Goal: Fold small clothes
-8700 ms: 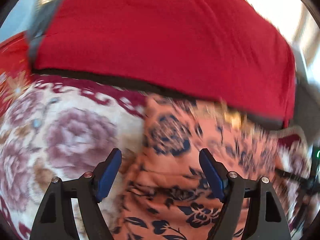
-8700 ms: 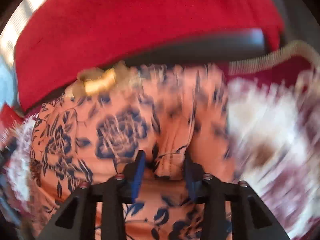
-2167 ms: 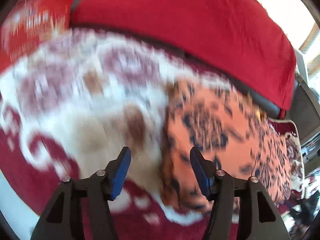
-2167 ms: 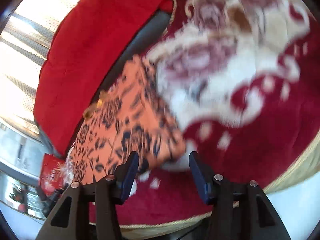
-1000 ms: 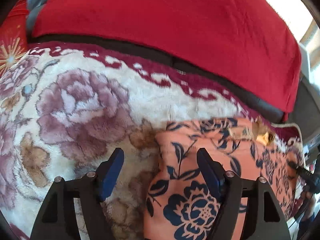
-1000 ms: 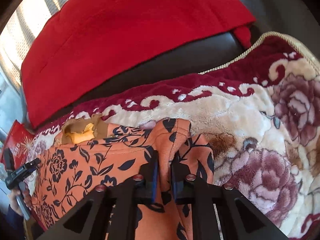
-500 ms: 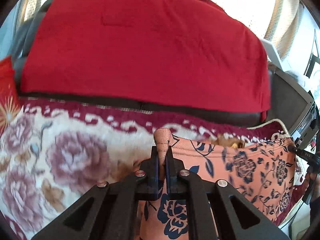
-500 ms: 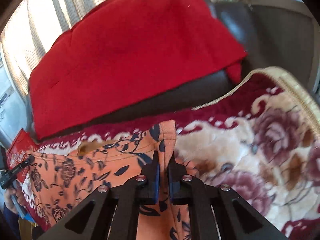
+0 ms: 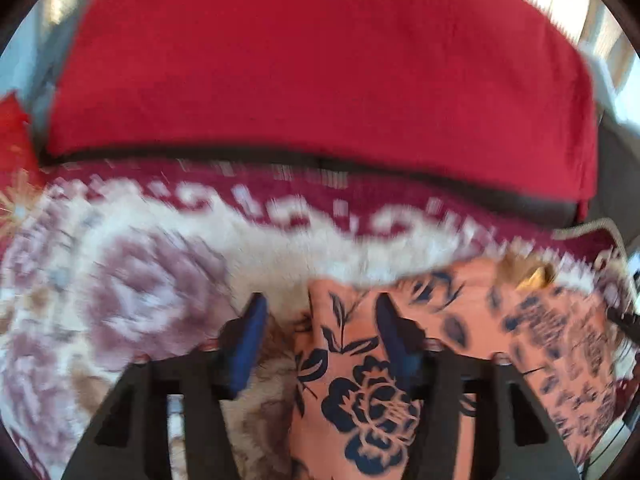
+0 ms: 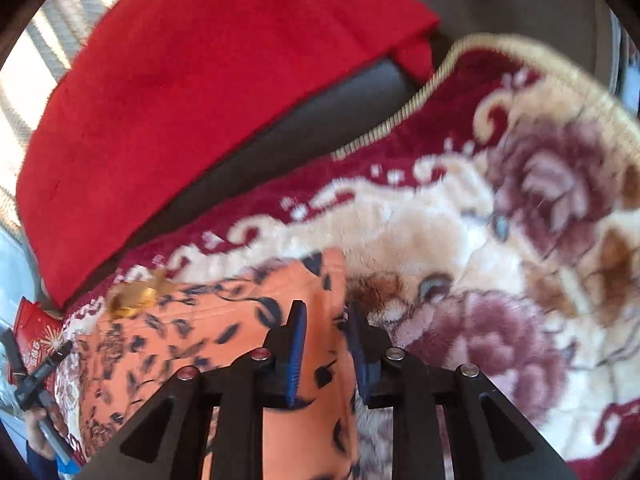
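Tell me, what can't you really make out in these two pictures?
- Left wrist view: blanket pattern smeared by motion blur.
- Both views: orange floral garment runs under the fingers and off the bottom edge.
- Right wrist view: tan-gold patch on the garment, too blurred to identify.

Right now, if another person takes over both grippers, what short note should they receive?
Left gripper: jaws have just been opening; they stand apart around a corner of the orange floral garment, pads not pressing it.
Right gripper: jaws have just been opening a little; the garment's opposite edge sits loose between them.
The garment lies spread on the floral blanket, in front of the red cushion.
Done: the cloth is laid down and both grips released.
Left: the fold itself; how many folds exist already I cannot tell, as the pictures are blurred.
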